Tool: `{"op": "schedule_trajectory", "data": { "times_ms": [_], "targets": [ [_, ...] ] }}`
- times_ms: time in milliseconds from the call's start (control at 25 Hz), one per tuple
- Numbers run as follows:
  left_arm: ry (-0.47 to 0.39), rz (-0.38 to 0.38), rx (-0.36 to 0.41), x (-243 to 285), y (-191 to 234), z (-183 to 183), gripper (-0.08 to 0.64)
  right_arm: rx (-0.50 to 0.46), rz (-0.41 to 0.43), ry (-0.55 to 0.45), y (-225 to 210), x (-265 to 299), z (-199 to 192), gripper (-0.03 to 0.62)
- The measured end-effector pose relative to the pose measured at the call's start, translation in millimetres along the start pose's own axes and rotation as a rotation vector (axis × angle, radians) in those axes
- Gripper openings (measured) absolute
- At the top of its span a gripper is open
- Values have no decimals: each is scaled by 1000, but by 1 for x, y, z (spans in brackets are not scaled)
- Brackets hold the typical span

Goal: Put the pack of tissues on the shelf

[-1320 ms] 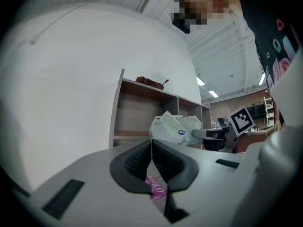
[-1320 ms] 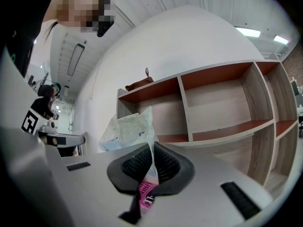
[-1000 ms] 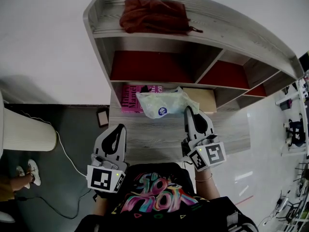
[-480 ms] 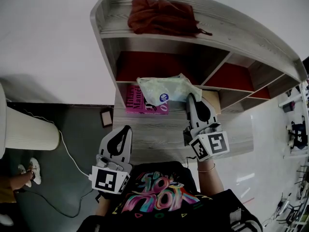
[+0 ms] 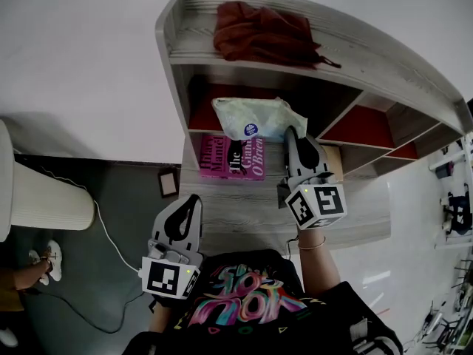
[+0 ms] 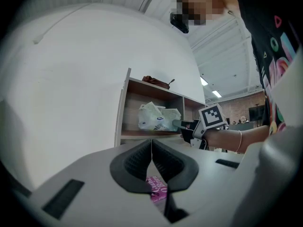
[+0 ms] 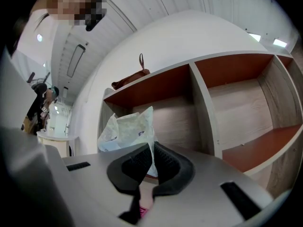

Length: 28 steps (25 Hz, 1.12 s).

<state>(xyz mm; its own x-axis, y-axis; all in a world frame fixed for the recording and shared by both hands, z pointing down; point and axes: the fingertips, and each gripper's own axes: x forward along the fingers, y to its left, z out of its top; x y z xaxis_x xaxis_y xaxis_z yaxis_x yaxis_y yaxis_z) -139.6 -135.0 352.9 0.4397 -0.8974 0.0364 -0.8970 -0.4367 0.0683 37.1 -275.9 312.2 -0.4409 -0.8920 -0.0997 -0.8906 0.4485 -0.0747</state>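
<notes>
The pack of tissues (image 5: 255,118), pale green plastic with a round blue sticker, hangs in front of the left compartment of the grey shelf unit (image 5: 171,58). My right gripper (image 5: 290,133) is shut on the pack's right end; in the right gripper view the thin wrapper (image 7: 128,131) is pinched between the pads. The left gripper view shows the pack (image 6: 156,117) ahead of the shelf's opening. My left gripper (image 5: 194,200) stays low at the left over the grey board, shut with nothing in it; its pads (image 6: 151,155) meet.
A pink book (image 5: 233,157) lies on the grey wood board (image 5: 244,213) below the pack. A rust-red cloth bag (image 5: 262,34) lies on the shelf's top. Red-backed compartments (image 5: 366,128) continue to the right. A white cylinder (image 5: 41,198) and a cable (image 5: 111,242) are at the left on the floor.
My right gripper has carried the pack up and away from me, from over the book to the mouth of the left compartment. The left gripper has kept its place.
</notes>
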Motion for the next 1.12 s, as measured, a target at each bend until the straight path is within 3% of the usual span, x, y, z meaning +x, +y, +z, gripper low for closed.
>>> {"op": "schedule_trajectory", "data": {
  "times_ms": [240, 600, 1120],
  "targets": [
    [-1, 25, -3, -4, 11, 1, 25, -11, -64, 20, -7, 22, -2, 17],
    [-4, 53, -6, -9, 20, 1, 25, -114, -146, 89, -9, 37, -13, 14],
    [-5, 48, -5, -12, 17, -1, 25, -147, -108, 174, -4, 42, -29, 55]
  ]
}}
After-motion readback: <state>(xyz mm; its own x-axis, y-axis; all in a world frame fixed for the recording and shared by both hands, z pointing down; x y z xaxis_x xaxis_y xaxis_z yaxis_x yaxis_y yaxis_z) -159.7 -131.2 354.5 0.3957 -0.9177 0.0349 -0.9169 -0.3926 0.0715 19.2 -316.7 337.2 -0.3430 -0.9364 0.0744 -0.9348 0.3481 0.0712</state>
